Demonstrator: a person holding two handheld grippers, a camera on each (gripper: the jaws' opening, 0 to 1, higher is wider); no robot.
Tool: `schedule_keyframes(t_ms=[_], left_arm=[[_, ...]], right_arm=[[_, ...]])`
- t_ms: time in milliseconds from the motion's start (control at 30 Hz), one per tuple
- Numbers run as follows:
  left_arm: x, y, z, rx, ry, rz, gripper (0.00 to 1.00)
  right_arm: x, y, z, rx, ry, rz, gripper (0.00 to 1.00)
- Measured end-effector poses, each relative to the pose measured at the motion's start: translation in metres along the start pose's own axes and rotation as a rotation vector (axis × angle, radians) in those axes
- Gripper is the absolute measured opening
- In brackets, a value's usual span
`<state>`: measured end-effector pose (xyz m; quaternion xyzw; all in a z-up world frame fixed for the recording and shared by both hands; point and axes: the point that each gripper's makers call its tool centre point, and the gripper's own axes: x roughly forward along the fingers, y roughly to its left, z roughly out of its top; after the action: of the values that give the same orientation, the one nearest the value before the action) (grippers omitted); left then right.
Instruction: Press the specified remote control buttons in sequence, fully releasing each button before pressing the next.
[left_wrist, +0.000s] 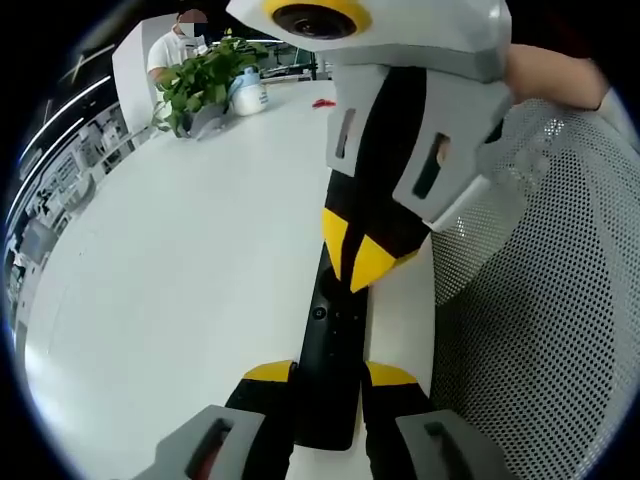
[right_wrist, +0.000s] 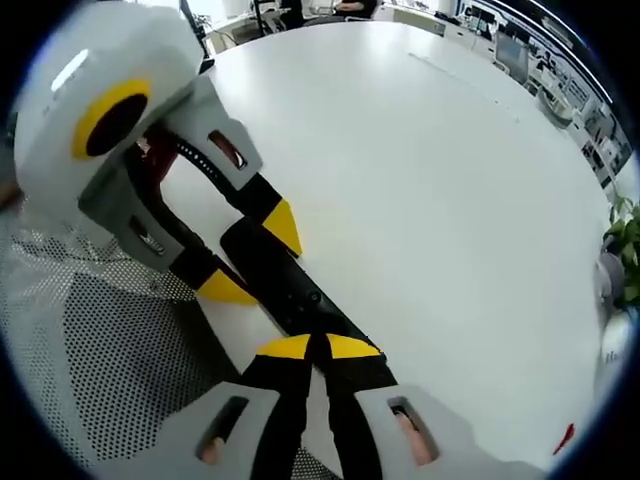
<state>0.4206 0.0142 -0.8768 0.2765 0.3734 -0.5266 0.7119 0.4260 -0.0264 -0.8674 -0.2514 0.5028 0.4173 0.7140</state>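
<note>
A long black remote control (left_wrist: 330, 320) lies at the near edge of the white table (left_wrist: 180, 260). My left gripper (left_wrist: 328, 375) is shut on its near end, one yellow-tipped jaw on each side. My right gripper (left_wrist: 362, 262) comes down from above with its jaws shut together, the tips resting on the remote's face. In the right gripper view, my right gripper (right_wrist: 318, 345) is shut with nothing between its jaws and its tips meet the remote (right_wrist: 285, 285). The left gripper (right_wrist: 255, 258) clamps the remote's far end there.
A white mesh chair (left_wrist: 560, 300) stands right beside the table edge, also seen as the mesh chair (right_wrist: 100, 350). At the table's far side are a potted plant (left_wrist: 205, 85), a white bottle (left_wrist: 248, 92), a small red item (left_wrist: 322, 102) and a seated person (left_wrist: 175, 45).
</note>
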Motion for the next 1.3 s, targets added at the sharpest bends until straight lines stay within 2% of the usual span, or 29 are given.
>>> schedule_keyframes(t_ms=[433, 767, 867, 1033, 1167, 1300], left_arm=[[-0.0001, 0.0, -0.0001, -0.001, 0.0, 0.0, 0.25], [-0.0004, -0.0002, 0.0001, 0.002, 0.006, 0.0, 0.25], [-0.0005, -0.0002, 0.0001, 0.002, 0.008, 0.0, 0.25], [-0.0002, 0.0, 0.0001, 0.002, 0.008, -0.001, 0.25], [-0.0007, -0.0002, 0.0003, 0.004, 0.007, 0.0, 0.25], [-0.0007, -0.0002, -0.0001, 0.007, 0.004, 0.0, 0.25]], right_arm=[[0.0013, -0.002, -0.0003, -0.015, 0.007, -0.02, 0.02], [0.0038, -0.001, 0.0011, -0.098, 0.049, -0.059, 0.02], [0.0031, -0.0028, 0.0005, -0.078, 0.051, -0.053, 0.02], [0.0027, -0.0061, 0.0001, -0.039, 0.009, -0.032, 0.0], [0.003, -0.0058, 0.0006, -0.004, 0.012, -0.034, 0.0], [0.0025, -0.003, 0.0003, -0.04, -0.001, -0.055, 0.0]])
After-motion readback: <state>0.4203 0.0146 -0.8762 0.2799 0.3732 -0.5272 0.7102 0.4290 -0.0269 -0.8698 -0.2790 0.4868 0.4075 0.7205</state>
